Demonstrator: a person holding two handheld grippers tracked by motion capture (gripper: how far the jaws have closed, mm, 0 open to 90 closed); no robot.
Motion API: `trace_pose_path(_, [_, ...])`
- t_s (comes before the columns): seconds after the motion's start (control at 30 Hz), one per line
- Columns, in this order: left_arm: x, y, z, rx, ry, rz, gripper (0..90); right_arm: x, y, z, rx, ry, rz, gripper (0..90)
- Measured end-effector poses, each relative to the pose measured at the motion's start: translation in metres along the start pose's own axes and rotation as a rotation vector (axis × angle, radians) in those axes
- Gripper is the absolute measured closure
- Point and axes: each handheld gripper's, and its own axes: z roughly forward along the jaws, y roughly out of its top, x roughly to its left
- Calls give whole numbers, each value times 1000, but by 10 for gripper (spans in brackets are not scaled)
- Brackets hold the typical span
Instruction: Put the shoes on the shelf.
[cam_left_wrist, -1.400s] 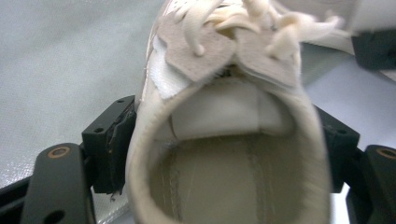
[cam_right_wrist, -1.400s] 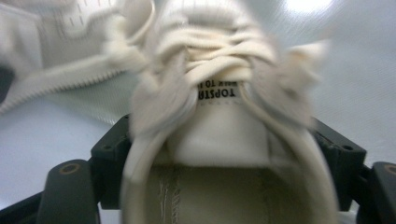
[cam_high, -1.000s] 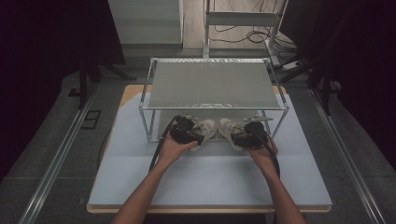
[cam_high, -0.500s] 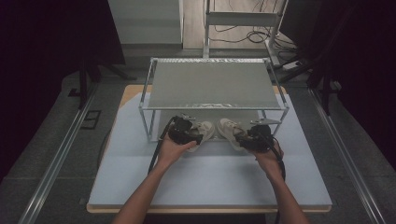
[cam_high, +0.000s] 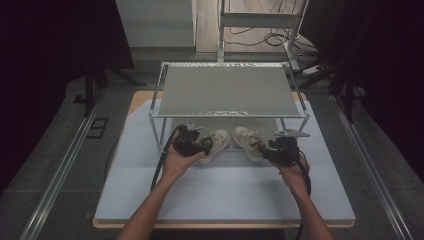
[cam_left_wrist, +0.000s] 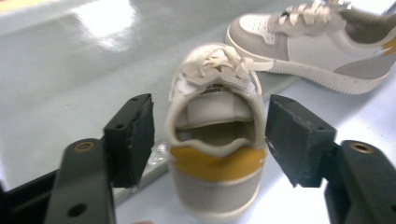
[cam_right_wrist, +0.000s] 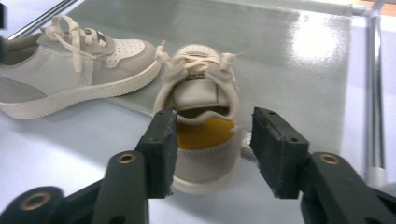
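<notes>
Both hand-held grippers sit a little farther apart than a second ago, and the two shoes between them have separated with them, toes now angled away from each other at the front edge of the rack.

At the left hand-held gripper (cam_left_wrist: 208, 140), the jaws have just been closing, yet they remain spread: the heel of the left shoe (cam_left_wrist: 215, 135) sits between the pads with a gap on either side. At the right hand-held gripper (cam_right_wrist: 215, 149), the jaws have also just been closing around the heel of the right shoe (cam_right_wrist: 201, 116); the left pad looks to be at the collar, the other stands clear, so it is not yet pinching.

Each shoe is a small cream and grey sneaker with a yellow heel patch and pale laces.

Both rest on the pale blue surface (cam_high: 225, 195), toes under the metal rack (cam_high: 227, 90), whose top shelf is bare.
</notes>
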Motion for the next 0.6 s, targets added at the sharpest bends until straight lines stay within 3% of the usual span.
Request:
trace_pose_path(0.1, [5,-3,-12,-27,6,-2,428,-4,-2,-4,-3,-5,1,577])
trace_pose_path(0.13, [7,-5,-15,-31,9,-3,527,-8,-3,-7,-4,-9,2,629])
trace_pose_path(0.17, [8,-6,-17,-30,8,-6,527,-8,-3,-7,-4,-9,2,629])
trace_pose_path(0.23, [12,-10,-20,-22,11,-8,628,-13,-5,-10,-8,-18,5,693])
trace_pose_path(0.6, [31,-38,-15,53,13,-47,791,-29,-18,-3,32,-58,30,804])
